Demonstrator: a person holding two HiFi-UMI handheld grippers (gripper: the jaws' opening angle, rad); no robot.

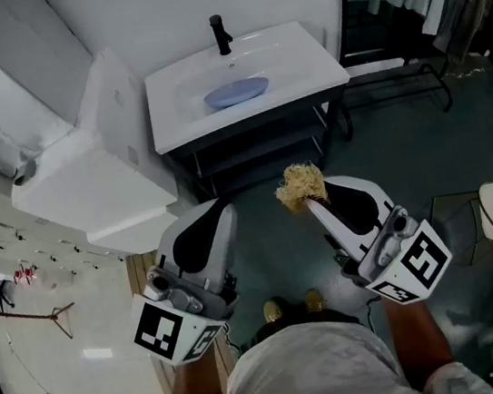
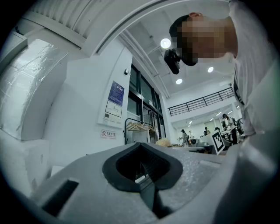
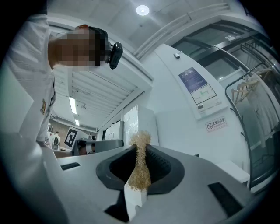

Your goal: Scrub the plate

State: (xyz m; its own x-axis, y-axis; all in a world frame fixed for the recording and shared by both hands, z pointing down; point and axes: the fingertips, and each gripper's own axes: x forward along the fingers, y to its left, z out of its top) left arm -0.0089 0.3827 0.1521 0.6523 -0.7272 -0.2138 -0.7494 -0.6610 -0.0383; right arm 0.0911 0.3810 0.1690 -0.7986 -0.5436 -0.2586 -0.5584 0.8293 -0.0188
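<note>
Nearest the person's body, the right claw [image 1: 308,202] is pinching a tan fibrous scrubber [image 1: 301,185]. Its jaws are squeezing the tuft to a thin waist, with most of the fibre sticking out past the tips. Just beside it, the left claw [image 1: 223,211] is pressed together on nothing. The work is waiting well ahead of both tips: the blue plate [image 1: 236,92] is lying in the basin of the white sink [image 1: 309,63], and the black faucet [image 1: 220,33] is standing just beyond it. From here, that narrow pinch is risking the scrubber pulling free under hard rubbing. The plate, lying loose, is likely to slide toward the faucet unless the left claw is steadying it.
</note>
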